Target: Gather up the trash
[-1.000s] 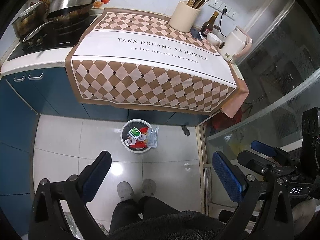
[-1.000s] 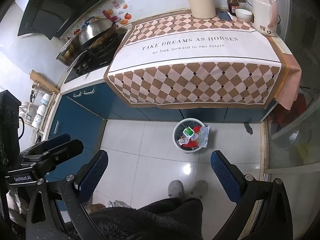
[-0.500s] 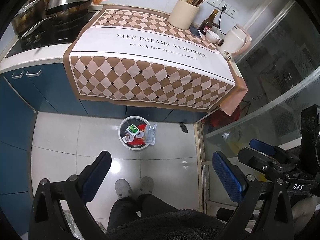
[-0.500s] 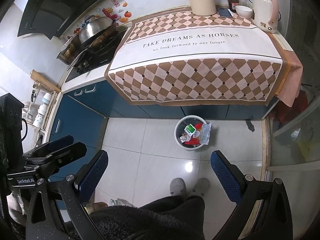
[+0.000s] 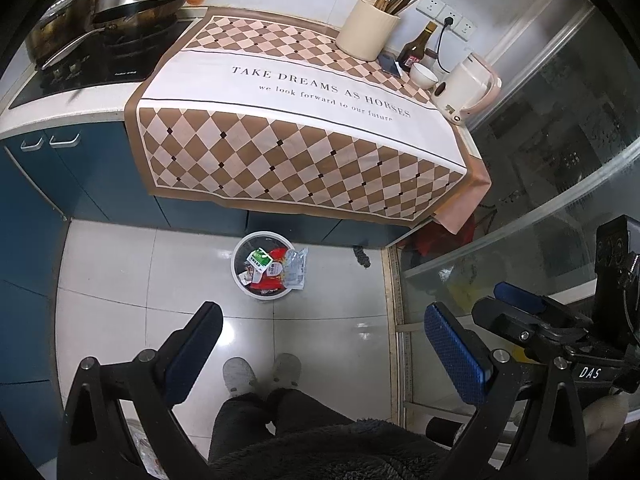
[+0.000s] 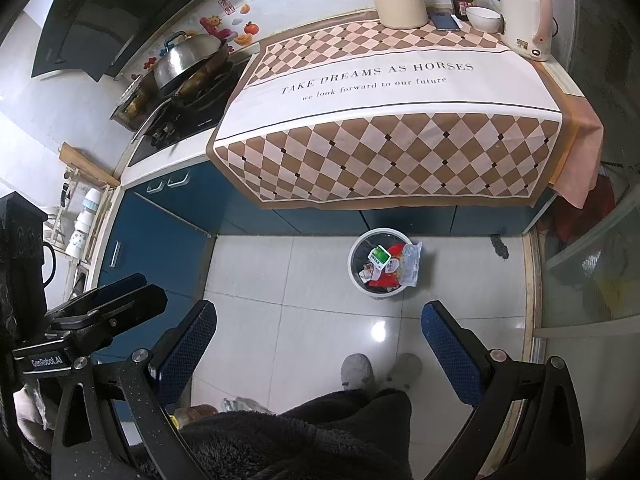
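The bin (image 5: pixel 264 294) hides its lower trash; wrapper (image 5: pixel 297 268) print is too small to read; the hood (image 6: pixel 100 20) is cut off.
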